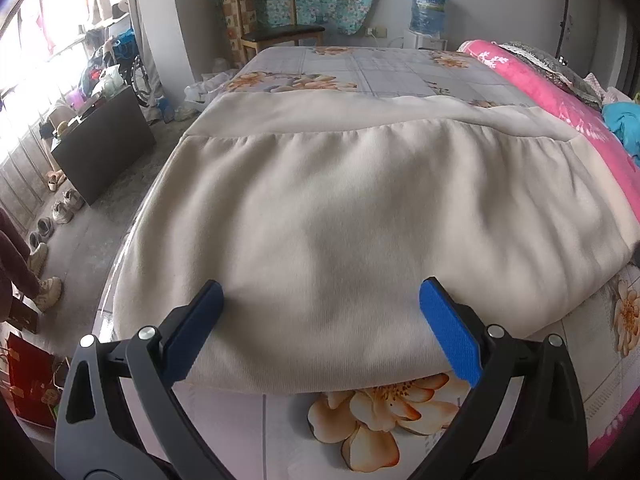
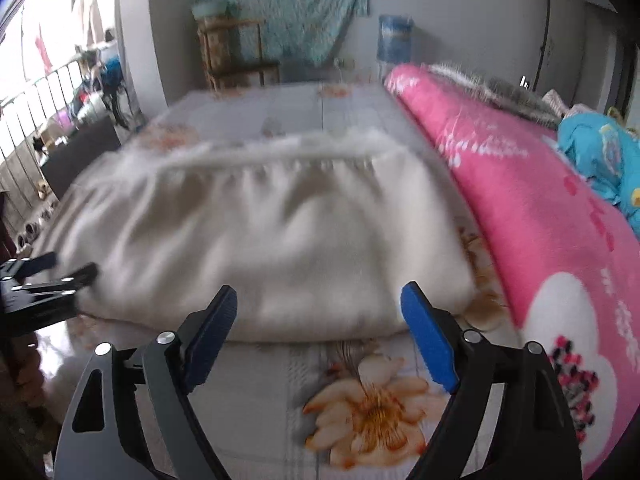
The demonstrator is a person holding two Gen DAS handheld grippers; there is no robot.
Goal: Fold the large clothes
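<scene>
A large cream garment (image 1: 340, 216) lies folded flat on the floral bedsheet (image 1: 384, 404), its gathered band toward the far side. My left gripper (image 1: 320, 292) is open and empty, its blue pads (image 1: 448, 328) spread over the garment's near edge. In the blurred right wrist view the same garment (image 2: 272, 236) lies ahead. My right gripper (image 2: 318, 300) is open and empty just in front of the garment's near edge. The left gripper also shows in the right wrist view (image 2: 72, 266) at the garment's left edge.
A rolled pink blanket (image 2: 540, 208) runs along the right side of the bed, with blue cloth (image 2: 600, 156) beyond it. A wooden chair (image 1: 276, 24) and water dispenser (image 1: 428, 12) stand past the bed. A dark cabinet (image 1: 100, 140) and shoes (image 1: 60, 208) are on the floor at left.
</scene>
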